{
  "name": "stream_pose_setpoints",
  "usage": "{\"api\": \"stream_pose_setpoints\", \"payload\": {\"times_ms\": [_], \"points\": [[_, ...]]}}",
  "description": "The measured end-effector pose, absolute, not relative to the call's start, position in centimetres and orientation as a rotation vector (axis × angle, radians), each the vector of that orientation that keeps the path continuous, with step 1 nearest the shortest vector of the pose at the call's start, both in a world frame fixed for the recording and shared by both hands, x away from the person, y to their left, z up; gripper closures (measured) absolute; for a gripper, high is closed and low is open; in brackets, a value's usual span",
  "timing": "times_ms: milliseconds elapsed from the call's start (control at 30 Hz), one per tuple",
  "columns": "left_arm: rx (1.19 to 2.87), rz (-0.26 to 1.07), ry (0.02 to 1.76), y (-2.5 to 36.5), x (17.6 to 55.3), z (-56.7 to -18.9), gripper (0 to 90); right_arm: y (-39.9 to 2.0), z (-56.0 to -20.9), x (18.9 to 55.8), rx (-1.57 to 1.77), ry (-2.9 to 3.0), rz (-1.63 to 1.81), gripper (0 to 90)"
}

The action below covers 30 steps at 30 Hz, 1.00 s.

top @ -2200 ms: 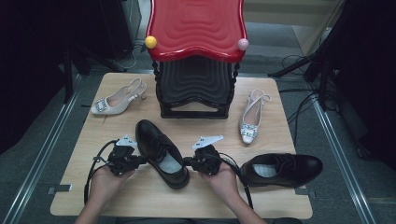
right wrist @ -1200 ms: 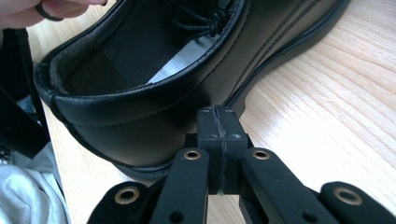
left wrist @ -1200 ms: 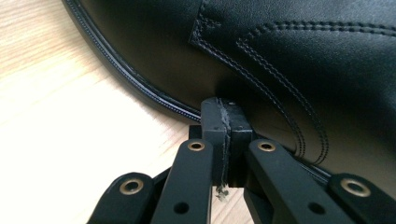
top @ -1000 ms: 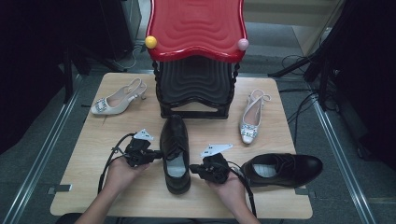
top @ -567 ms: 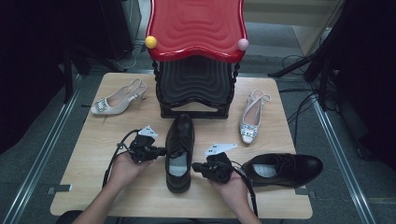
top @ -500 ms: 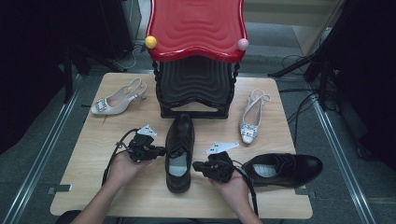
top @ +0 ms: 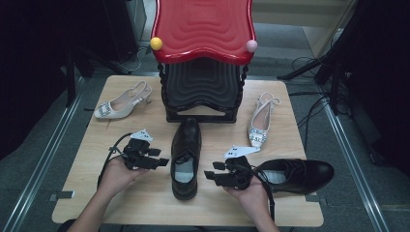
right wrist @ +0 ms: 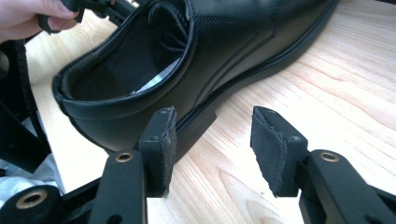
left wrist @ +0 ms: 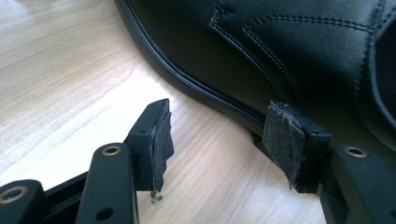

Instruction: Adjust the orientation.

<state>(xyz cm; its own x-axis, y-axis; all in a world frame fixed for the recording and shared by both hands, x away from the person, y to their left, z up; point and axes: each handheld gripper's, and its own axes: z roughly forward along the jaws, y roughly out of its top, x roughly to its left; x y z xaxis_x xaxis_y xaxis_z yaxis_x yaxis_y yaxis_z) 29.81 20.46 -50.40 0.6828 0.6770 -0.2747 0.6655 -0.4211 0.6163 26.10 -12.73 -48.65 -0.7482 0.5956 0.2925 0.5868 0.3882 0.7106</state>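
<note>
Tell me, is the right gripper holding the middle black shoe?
No, the right gripper is open, and the shoe lies beside its jaws.

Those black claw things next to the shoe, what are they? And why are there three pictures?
They are tools, not robot parts. A person holds one hand-held gripper in each hand: the left hand-held gripper and the right hand-held gripper. Each has two jaws that pinch like tongs.

The high view looks down from above the wooden table. The other two pictures come from small cameras riding on the grippers, so you see their own padded jaws up close.

On the table stand a black shoe in the middle, a second black shoe at the right, two pale heeled shoes, and a red and black stand at the back.

Nothing is held. Both sets of jaws have just opened, and the middle shoe rests on the table between the two grippers.
</note>
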Motion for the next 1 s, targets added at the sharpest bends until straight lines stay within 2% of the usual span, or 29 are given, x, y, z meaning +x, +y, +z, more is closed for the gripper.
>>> {"api": "stream_pose_setpoints", "payload": {"times_ms": [467,1000], "points": [[2.197,0.003,1.008,20.6,29.0,-50.1,40.4,-16.2,-46.8,25.9,1.166,2.561,1.323,56.7],[2.193,-0.004,1.009,20.4,29.2,-50.3,40.5,-19.9,-46.3,25.8,1.227,2.492,1.275,63.5]]}}
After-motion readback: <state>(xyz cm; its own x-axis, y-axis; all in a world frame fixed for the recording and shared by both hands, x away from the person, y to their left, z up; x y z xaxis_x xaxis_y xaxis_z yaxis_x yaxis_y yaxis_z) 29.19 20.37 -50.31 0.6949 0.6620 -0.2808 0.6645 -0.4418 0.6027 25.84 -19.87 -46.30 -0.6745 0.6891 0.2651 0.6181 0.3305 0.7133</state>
